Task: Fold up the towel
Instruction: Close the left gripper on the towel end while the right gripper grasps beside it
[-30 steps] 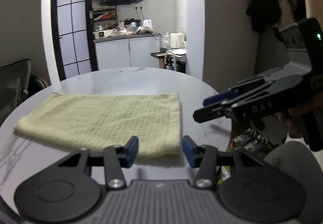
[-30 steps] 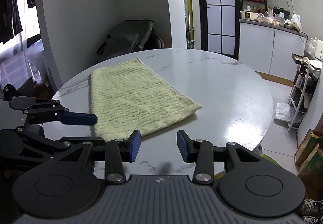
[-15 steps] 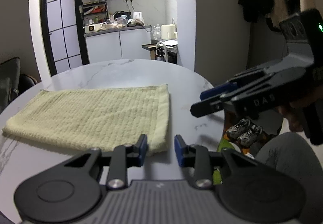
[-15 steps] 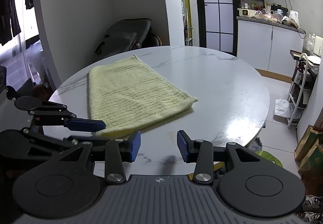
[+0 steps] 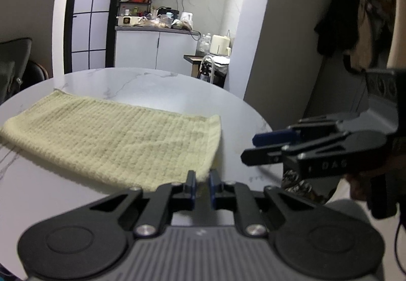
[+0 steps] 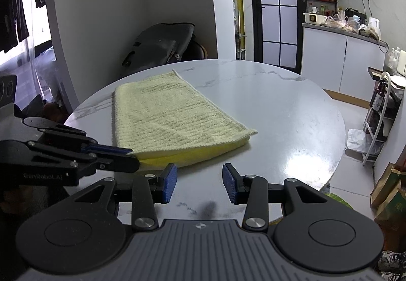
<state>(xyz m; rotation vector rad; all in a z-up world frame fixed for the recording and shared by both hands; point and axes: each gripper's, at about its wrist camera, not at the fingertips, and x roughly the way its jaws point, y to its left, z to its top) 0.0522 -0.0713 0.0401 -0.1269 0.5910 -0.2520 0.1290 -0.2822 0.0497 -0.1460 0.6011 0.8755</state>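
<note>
A pale yellow waffle-weave towel point(image 5: 114, 139) lies folded flat on the round white marble table point(image 5: 165, 93). My left gripper point(image 5: 201, 183) is shut on the towel's near right corner at the table's front edge. In the right wrist view the towel point(image 6: 167, 113) lies ahead and to the left, and the left gripper point(image 6: 127, 154) shows pinching its near corner. My right gripper point(image 6: 199, 180) is open and empty, above bare table just short of the towel's near edge. It also shows at the right of the left wrist view point(image 5: 256, 147).
A dark chair with a bag point(image 6: 162, 45) stands behind the table's far left side. A kitchen counter point(image 6: 342, 32) and a white wire rack point(image 6: 380, 113) stand to the right. A paper bag point(image 6: 388, 194) sits on the floor by the table edge point(image 6: 340, 134).
My left gripper has moved forward and closed its jaws on the towel's near corner. My right gripper has stayed open and moved closer to the towel's edge.
</note>
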